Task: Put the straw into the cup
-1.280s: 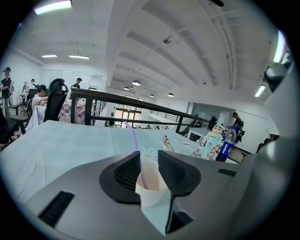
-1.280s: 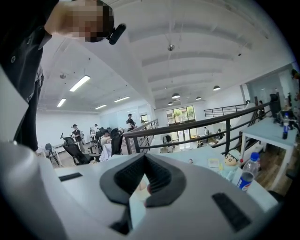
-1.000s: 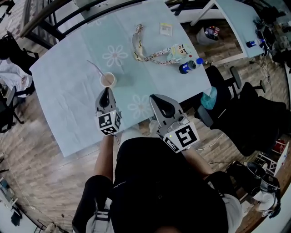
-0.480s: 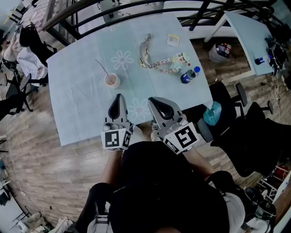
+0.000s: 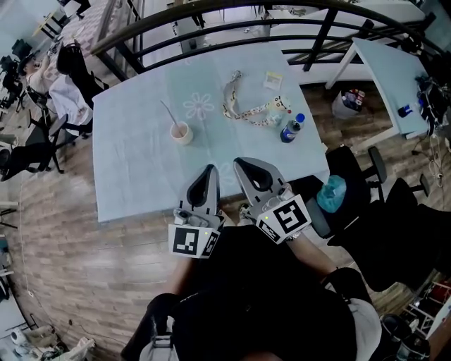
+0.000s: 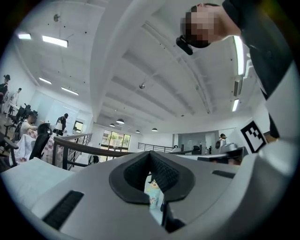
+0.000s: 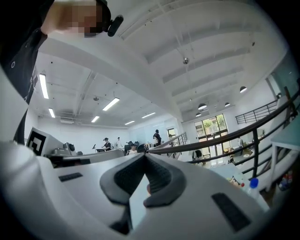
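The paper cup [image 5: 182,132] stands on the pale blue desk [image 5: 130,158], on the left half of its flower-printed cover. The straw [image 5: 168,113] is already in the cup, its free end leaning up and away to the left above the rim. Neither gripper is near it.

Both grippers are held at the desk's near edge, close to the person's body and well apart from the cup. The left gripper [image 5: 211,173] points out over the desk with its fingers [image 6: 161,169] clenched tip to tip and nothing between them; only a sliver of the desk shows through the hollow behind the tips. The right gripper [image 5: 244,165] sits just beside it, fingers [image 7: 159,174] likewise pressed together and empty.

Farther back on the desk, to the right of the cup, lies a patterned lanyard [image 5: 243,109] with a small cartoon-printed pouch [image 5: 279,106] at its end. A blue-capped bottle [image 5: 290,129] stands just beside the pouch, and a small square packet [image 5: 273,80] lies behind them. A dark railing [image 5: 211,15] runs behind the desk, which stands on a wooden floor [image 5: 70,268]. A black office chair [image 5: 366,173] is at the right.
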A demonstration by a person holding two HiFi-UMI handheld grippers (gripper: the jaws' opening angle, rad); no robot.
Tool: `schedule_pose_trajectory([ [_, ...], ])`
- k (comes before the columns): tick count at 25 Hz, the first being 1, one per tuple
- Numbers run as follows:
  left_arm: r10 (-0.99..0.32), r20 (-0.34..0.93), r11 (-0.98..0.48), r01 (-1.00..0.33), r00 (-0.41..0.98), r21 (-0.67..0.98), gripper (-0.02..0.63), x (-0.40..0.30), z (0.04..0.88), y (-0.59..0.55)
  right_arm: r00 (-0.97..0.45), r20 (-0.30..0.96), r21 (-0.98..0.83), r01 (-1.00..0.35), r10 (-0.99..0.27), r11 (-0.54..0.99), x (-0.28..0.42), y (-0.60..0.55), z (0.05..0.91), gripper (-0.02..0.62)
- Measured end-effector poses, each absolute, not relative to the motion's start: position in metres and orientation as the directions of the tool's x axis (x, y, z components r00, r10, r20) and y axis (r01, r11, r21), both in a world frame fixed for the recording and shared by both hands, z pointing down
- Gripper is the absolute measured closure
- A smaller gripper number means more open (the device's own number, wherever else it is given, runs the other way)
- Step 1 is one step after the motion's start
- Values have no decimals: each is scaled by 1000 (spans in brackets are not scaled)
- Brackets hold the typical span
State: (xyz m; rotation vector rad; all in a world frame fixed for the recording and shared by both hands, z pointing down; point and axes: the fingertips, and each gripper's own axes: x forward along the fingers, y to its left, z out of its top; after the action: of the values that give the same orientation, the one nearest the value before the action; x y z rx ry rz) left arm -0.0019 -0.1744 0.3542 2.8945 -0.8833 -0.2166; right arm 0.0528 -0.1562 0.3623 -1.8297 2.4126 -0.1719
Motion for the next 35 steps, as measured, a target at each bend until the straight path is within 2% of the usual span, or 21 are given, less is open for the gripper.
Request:
schedule_pose_trajectory([
  [11,-590,-218,-806,-583,777,103,594,-13,310,-154,-317,-120,-89,-940,-941,328,41,-125,326,588],
  [24,-656,-176,-754,-641,734,142,594,-33,326,-151,-389,-100,-109,-911,-916,399,19,-123,331,588],
  [35,-642,-172,-766,-630,747,125,594,-25,328,-154,-396,-81,-121,-907,-915,404,21,-130,338,588],
])
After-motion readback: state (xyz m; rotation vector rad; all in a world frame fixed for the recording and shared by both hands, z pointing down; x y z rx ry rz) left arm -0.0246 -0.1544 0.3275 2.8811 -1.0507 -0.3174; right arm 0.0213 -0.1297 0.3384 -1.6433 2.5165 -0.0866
